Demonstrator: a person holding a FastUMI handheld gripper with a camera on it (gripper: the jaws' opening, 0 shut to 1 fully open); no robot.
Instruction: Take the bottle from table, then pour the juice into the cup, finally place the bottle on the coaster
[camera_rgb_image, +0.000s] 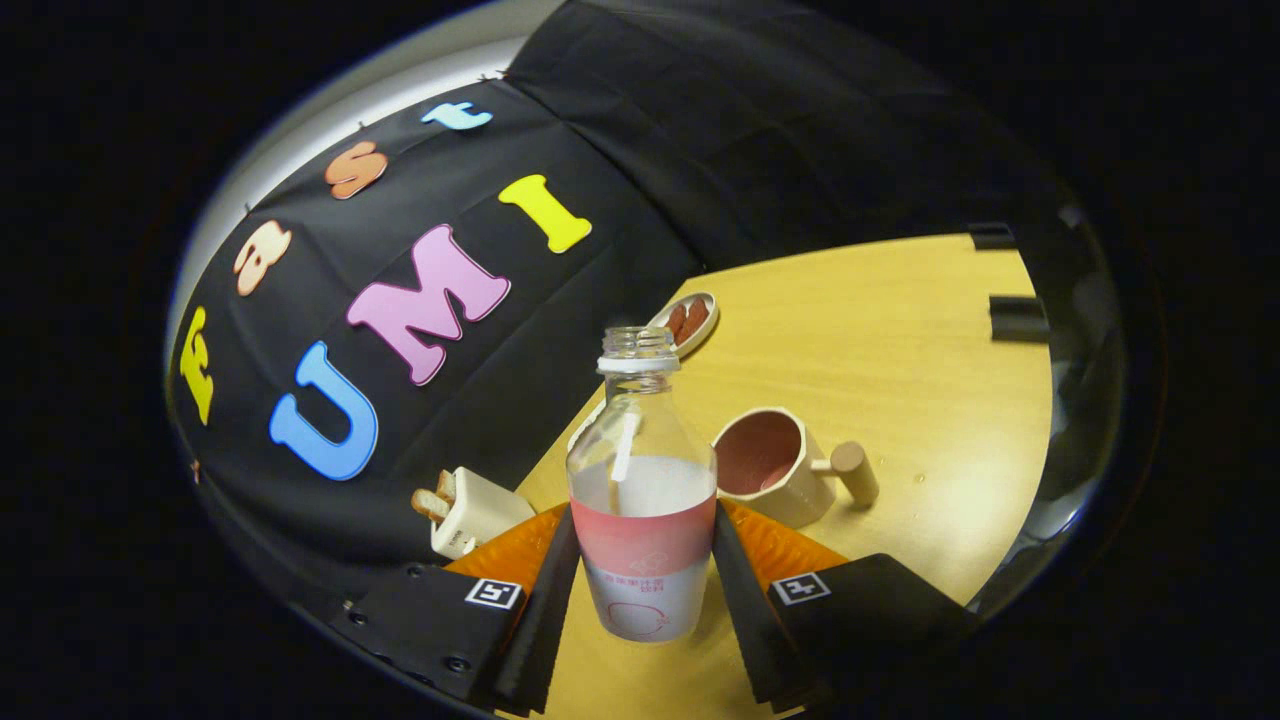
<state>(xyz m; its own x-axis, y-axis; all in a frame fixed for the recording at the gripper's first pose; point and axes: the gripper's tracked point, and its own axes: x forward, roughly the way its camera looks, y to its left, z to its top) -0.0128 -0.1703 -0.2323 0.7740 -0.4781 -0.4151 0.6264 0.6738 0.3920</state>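
The gripper (645, 575) held a clear plastic bottle (642, 490) between its two fingers, both pressed against the labelled lower half of the bottle, one on each side. The whole view was tilted, and the bottle stood in line with the fingers, its open, uncapped neck pointing away from the camera. Whether its base touched the table could not be told. A little pale juice showed inside, about level with the top of the label, so the bottle was probably light. Its thin plastic wall looked smooth and likely to dent or slip under a hard squeeze; the labelled band where the fingers sat seemed the best place to hold it, low and near the liquid's weight. With no cap on, any quick tip would spill.

Just behind the fingers lay an orange ribbed coaster (520, 550), showing on both sides of the bottle. Beyond it to the right stood a cream cup (770, 465) with a pinkish inside and a stubby wooden handle, apparently empty. To the left sat a small toy toaster (470, 510) with bread slices. Farther off was a small dish (690, 322) of brown pieces. All rested on a pale wooden table (930, 360), with black cloth walls behind.
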